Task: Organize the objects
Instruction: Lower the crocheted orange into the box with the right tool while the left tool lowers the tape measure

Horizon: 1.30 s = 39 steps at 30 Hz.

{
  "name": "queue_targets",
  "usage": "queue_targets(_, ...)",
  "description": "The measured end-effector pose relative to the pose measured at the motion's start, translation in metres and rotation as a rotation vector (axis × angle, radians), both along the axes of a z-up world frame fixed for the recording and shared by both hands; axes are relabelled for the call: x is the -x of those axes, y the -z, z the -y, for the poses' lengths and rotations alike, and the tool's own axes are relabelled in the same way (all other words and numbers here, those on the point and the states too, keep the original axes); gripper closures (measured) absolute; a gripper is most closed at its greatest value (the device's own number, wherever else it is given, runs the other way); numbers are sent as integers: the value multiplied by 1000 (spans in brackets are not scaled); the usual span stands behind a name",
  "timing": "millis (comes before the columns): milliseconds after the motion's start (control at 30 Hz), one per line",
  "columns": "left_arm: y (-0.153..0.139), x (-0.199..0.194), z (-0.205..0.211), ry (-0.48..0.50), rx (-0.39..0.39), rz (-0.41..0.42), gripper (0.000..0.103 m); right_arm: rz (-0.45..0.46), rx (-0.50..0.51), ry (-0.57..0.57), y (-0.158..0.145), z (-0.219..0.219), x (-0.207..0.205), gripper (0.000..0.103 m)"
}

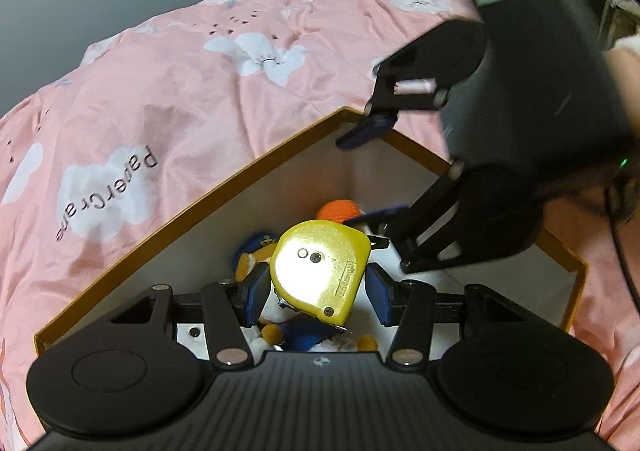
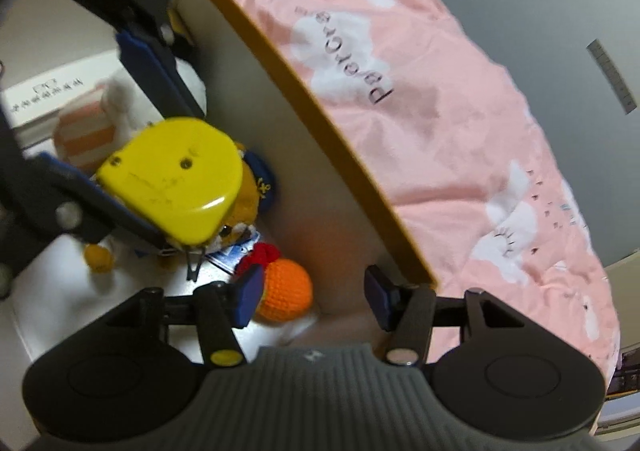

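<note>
A pink quilted bedspread printed with white clouds (image 1: 192, 91) lay beyond my jaws on the far side, with the brown-rimmed white cardboard box (image 1: 224, 187) set on it and open beneath both of my tools. Inside the box, under my jaws, several things had already been gathered: a stuffed toy in orange, white and blue (image 2: 248, 187), a white carton with printed lettering (image 2: 44, 99), a pink-and-white striped soft item (image 2: 84, 123) and a round orange crocheted ball (image 2: 286, 293). My left gripper (image 1: 318, 293) pinched the yellow plastic tape measure (image 1: 320, 271) between its blue pads (image 1: 256, 289), holding it over the box above the toy, not yet set down. My right gripper (image 2: 312, 295) stood spread with nothing between its pads, the orange ball just beside its left finger and the box's inner wall beside its right one. I judged the sorting well along: most items sat in the box, the tape measure was the piece left to release, and I could not tell whether anything else waited outside.
</note>
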<state>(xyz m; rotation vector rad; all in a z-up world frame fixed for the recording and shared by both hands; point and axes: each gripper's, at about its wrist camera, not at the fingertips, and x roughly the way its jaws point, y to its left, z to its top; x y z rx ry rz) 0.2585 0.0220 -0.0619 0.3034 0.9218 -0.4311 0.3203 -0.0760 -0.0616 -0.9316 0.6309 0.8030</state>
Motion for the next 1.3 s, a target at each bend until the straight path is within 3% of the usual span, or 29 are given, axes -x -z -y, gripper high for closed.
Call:
queue_targets(167,3,1,18,54,-14,-12,44,39,-181,118,-39,32,14,44)
queue_targets(333,16,-6,41,83,-17,-88,44,41,-296,268,-58,57,18,42)
queue_targets(567,44,-22,63,92,-77,-152,44,-3,-289,366,-43,67,6,42)
queue_targets(700,58,-34,65,53,-111,-180,43,-49,-342,414,-44,77,3,42)
queue_targets(867,70,-50,62,6,-91,-236,42,-54,-352,429,-44,79,3,42)
queue_targets(1100,70,-52,56,-41,-79,-226,34,-66,-352,426,-45,79,7,42)
queue_targets(1300,57,-45,48,-70,-61,-186,36,-70,-328,430,-45,76,14,42)
